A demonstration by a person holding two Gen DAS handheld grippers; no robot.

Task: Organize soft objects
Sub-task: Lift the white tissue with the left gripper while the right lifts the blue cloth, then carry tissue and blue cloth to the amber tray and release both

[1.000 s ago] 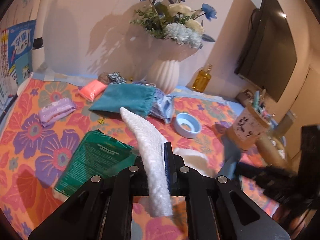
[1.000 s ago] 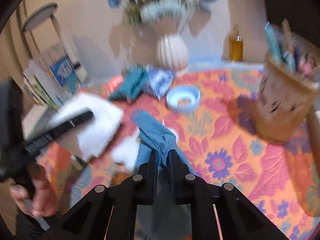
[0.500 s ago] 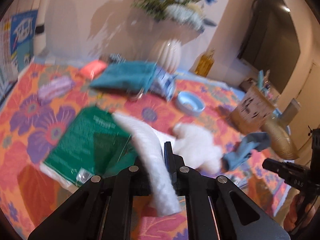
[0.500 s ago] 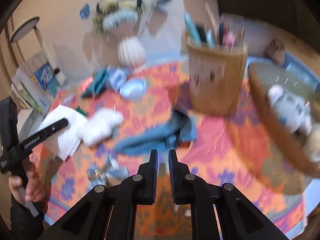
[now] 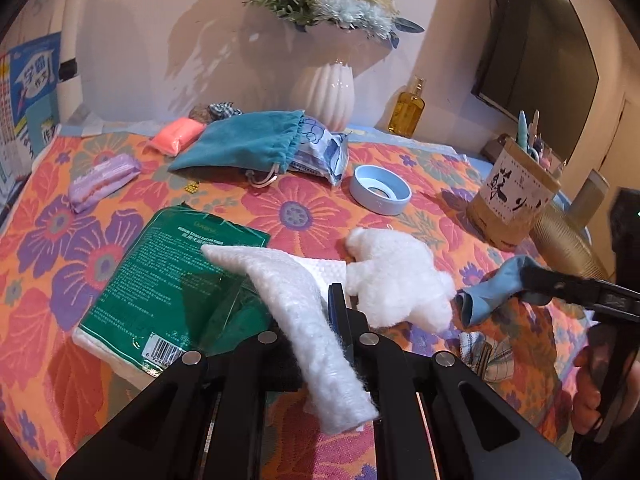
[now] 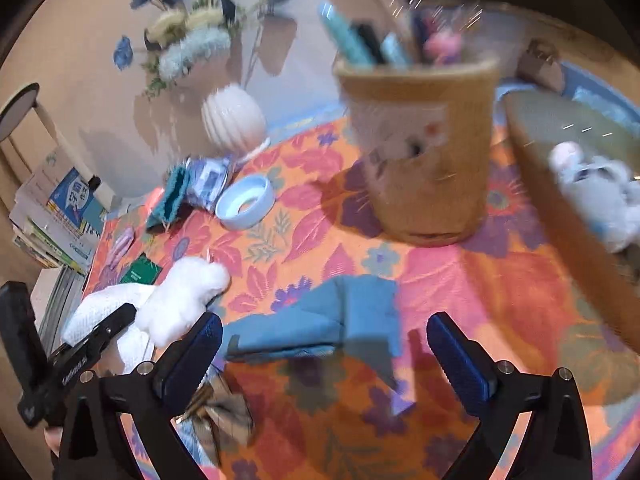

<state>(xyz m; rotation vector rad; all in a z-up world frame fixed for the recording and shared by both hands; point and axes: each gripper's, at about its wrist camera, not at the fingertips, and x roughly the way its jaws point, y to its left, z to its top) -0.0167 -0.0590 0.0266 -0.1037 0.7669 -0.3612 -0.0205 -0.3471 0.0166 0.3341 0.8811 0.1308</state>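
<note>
Fingers [image 6: 460, 354] now spread, sock [image 6: 320, 320] dropped.

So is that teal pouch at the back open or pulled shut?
Open. The teal pouch lies on its side, its gathered mouth slack, and a blue-and-white packet sticks out of it. Its drawstring lies loose on the cloth.

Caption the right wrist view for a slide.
Right hand-held gripper open above a folded blue cloth on the floral tablecloth.
</note>
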